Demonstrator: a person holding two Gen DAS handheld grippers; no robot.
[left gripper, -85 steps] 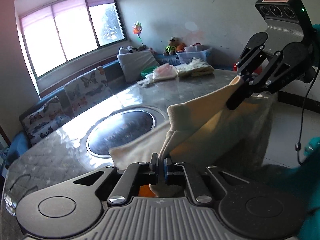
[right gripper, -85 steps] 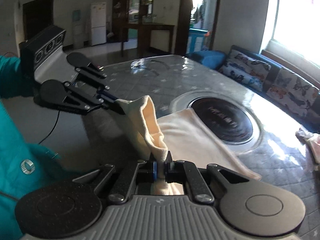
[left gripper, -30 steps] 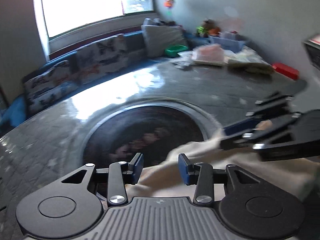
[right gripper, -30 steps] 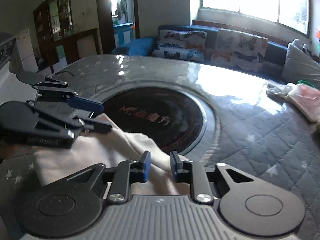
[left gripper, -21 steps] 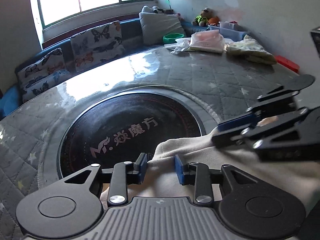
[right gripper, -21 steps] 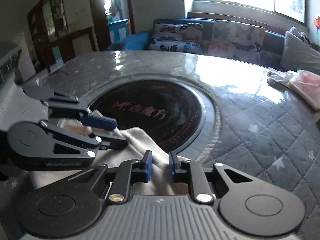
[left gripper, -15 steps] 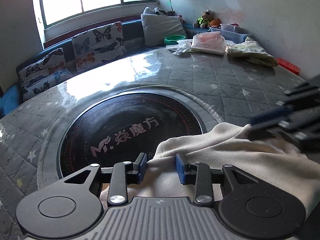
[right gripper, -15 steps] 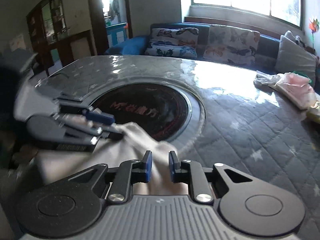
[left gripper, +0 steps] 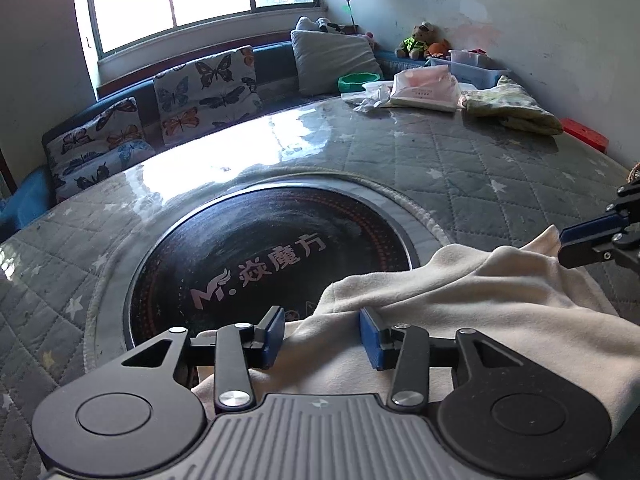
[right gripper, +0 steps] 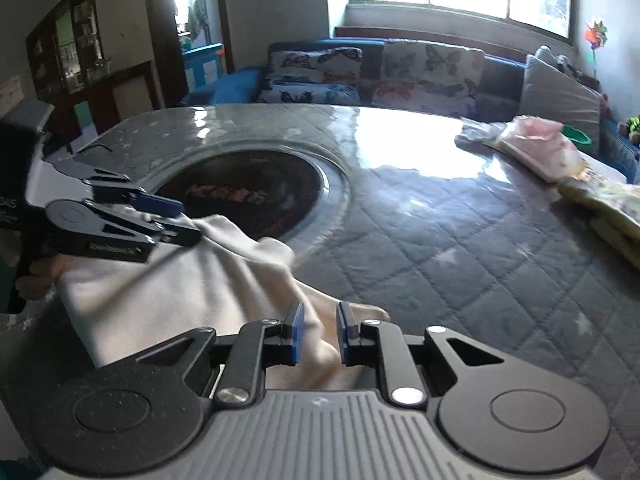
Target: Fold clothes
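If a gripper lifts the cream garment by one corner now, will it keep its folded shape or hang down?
The cream garment would probably sag: it lies in soft ridges and wrinkles, so it looks floppy. It seems light, thin fabric draped over the black glass disc edge. On the glossy table cover it may slide if pushed.
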